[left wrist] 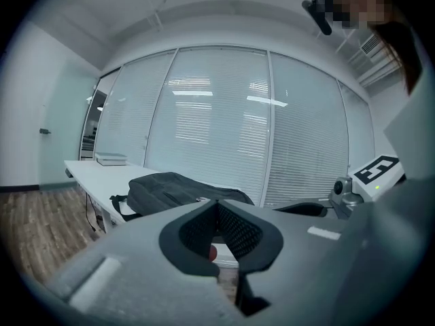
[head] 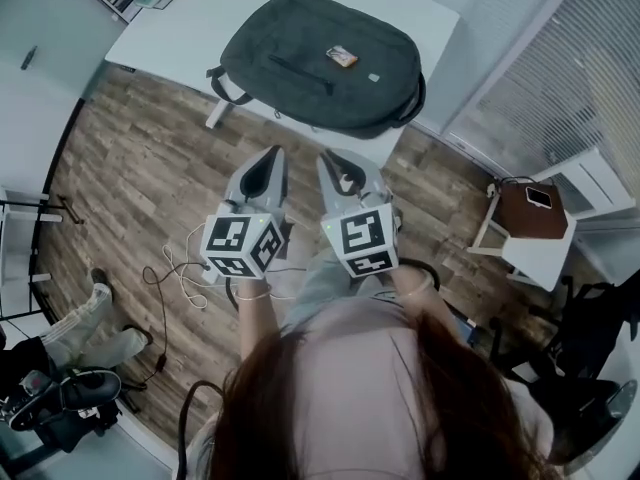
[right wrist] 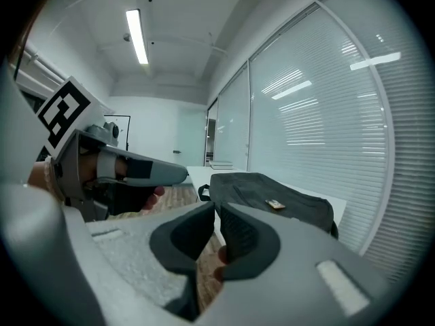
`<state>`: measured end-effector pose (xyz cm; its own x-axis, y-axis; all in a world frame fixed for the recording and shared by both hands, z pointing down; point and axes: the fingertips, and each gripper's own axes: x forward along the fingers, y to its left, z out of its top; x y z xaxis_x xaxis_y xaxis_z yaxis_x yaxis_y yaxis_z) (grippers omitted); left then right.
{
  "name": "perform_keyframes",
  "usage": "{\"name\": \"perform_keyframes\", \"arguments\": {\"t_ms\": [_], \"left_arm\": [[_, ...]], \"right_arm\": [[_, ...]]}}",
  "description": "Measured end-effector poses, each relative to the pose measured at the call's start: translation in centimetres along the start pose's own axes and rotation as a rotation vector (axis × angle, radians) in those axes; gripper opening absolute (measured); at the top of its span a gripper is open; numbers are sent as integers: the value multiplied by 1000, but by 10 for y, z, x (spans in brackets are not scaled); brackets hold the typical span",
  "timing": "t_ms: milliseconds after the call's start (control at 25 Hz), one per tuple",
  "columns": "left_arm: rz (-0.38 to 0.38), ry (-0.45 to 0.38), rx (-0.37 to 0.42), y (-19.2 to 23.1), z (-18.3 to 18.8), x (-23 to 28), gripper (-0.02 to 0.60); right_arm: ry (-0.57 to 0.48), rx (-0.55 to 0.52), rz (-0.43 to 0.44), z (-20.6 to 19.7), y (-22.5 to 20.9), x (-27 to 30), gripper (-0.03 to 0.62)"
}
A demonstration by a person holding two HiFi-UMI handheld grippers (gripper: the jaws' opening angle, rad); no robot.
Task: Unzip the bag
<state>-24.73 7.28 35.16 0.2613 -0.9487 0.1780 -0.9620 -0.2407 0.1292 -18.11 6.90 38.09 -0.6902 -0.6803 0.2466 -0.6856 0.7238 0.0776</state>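
Note:
A dark grey backpack (head: 320, 60) lies flat on the white table (head: 170, 38), zipped closed, with a small tan tag (head: 342, 56) on top. Both grippers hang side by side over the wooden floor, short of the table's near edge and touching nothing. My left gripper (head: 275, 155) is shut and empty, and my right gripper (head: 326, 156) is also shut with nothing in it. In the left gripper view the closed jaws (left wrist: 217, 202) point toward the backpack (left wrist: 170, 185). In the right gripper view the jaws (right wrist: 216, 206) meet in front of the backpack (right wrist: 272, 195).
A small white side table (head: 545, 253) at the right carries a brown bag and a phone. Cables (head: 175, 268) trail on the floor at the left. Books (left wrist: 111, 159) sit at the table's far end. Window blinds run behind the table.

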Motion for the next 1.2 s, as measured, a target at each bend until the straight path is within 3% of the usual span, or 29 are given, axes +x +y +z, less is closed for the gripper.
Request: {"name": "perform_keyframes", "arguments": {"t_ms": [640, 1200], "left_arm": [[-176, 85, 29, 40, -32, 70, 8], [-283, 152, 35, 65, -59, 114, 8]], "right_arm": [[172, 82, -151, -55, -11, 85, 49], [244, 160, -263, -89, -20, 121, 50]]}}
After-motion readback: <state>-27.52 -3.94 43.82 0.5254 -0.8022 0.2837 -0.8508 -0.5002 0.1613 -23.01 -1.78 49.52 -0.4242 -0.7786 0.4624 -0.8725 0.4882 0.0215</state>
